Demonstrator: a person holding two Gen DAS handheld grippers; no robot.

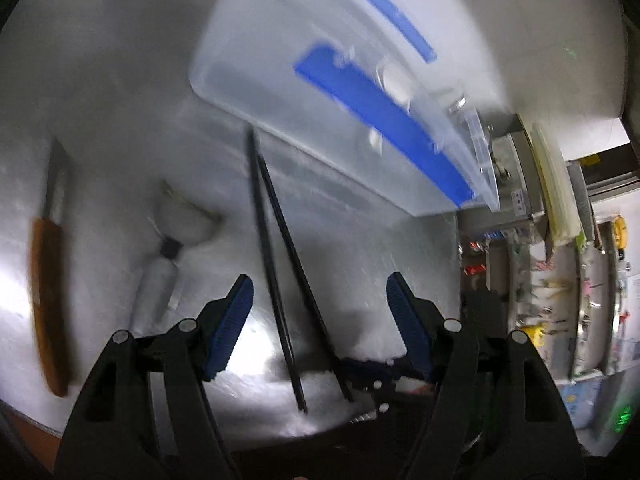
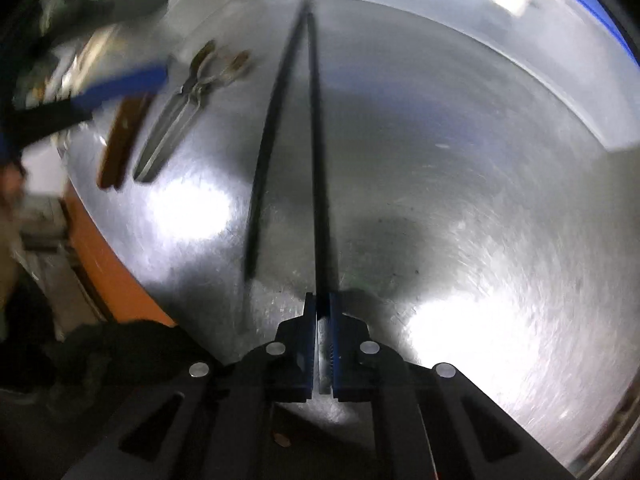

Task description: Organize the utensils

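Two long black chopsticks lie on the steel table. My right gripper (image 2: 322, 308) is shut on the near end of one chopstick (image 2: 318, 152); the other chopstick (image 2: 266, 144) lies loose just left of it. In the left wrist view my left gripper (image 1: 320, 300) is open and empty above both chopsticks (image 1: 280, 248), and the right gripper (image 1: 372, 372) shows at their lower end. A clear plastic bin (image 1: 320, 92) with blue handles lies beyond the chopstick tips.
A wooden-handled knife (image 1: 50, 280) lies at the far left, with a peeler-like tool (image 1: 168, 256) beside it. In the right wrist view the knife handle (image 2: 122, 140) and metal tongs (image 2: 180, 108) lie left of the chopsticks. Cluttered shelves (image 1: 560, 300) stand past the table's right edge.
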